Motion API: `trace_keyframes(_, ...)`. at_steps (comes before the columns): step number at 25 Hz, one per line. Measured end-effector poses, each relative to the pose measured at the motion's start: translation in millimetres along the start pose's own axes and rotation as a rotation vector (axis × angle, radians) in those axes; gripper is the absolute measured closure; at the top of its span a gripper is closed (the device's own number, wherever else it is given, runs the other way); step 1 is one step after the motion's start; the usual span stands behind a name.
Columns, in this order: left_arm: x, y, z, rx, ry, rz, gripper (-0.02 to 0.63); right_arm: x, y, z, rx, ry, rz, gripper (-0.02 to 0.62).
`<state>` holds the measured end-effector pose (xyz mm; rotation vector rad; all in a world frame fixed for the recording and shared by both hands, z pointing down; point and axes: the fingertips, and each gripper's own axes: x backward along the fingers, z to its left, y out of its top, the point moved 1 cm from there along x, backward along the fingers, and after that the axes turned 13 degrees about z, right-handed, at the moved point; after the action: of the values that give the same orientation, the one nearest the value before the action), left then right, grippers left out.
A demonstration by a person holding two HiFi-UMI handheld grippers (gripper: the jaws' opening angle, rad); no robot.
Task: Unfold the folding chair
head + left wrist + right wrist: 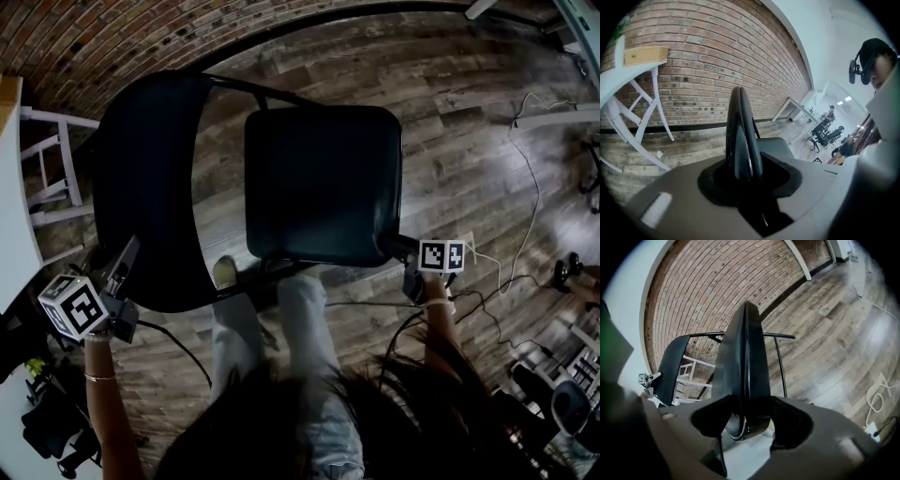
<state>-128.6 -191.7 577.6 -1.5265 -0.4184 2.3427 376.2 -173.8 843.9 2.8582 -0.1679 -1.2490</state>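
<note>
On the wood floor (pixel 450 141), dead centre in front of you: that's where the folding chair (pixel 281 187) stands, with a brick wall (pixel 112 28) behind it at 11 o'clock.
Seat (pixel 323 183): dark padded square, face up toward your head camera, sitting right at the middle of the head view.
Backrest (pixel 145 187): curved dark panel off at 9 o'clock from the seat, with a strip of floor showing between the two.
Left tongs (pixel 125 261): down at 8 o'clock, clenched on the backrest's near edge. Your left gripper view shows that edge end-on, filling the gap between the jaws.
Right tongs (pixel 401 249): at 4 o'clock, clamped on the seat's near right corner. The right gripper view has the seat edge-on between the jaws, with a round frame tube (pixel 736 427) just under it.
Your legs (pixel 309 328): light trousers, right behind the seat at 6 o'clock.
White surface (pixel 52 169): at 9 o'clock by the wall, with a basket (pixel 646 55) on top.
Cables (pixel 530 187): trailing over the floor at 3 o'clock, well apart from the chair.
</note>
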Motion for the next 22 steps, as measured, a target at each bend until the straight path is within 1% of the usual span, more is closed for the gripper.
trace_keyframes(5,-7.6,1.3,-28.2,-0.004,0.029,0.017,0.466,6.7,-2.7,-20.7,-0.03,-0.06,-0.053,0.345)
trace_keyframes(8,-10.1,2.8,-36.1,-0.015,0.007,0.012,0.474,8.3,-0.6,-26.1,-0.032,-0.097,-0.085,0.353)
trace_keyframes(12,-17.9,4.8,-63.1,-0.038,-0.021,0.023,0.483,12.4,-0.5,-41.6,-0.045,-0.134,-0.106,0.377)
trace_keyframes(15,-25.8,4.0,-81.1,-0.036,-0.038,0.02,0.483,15.0,-1.4,-55.6,-0.065,-0.162,-0.115,0.386)
trace_keyframes(22,-35.7,3.9,-107.2,-0.034,-0.034,0.029,0.485,18.9,-2.1,-74.1,-0.091,-0.242,-0.159,0.407)
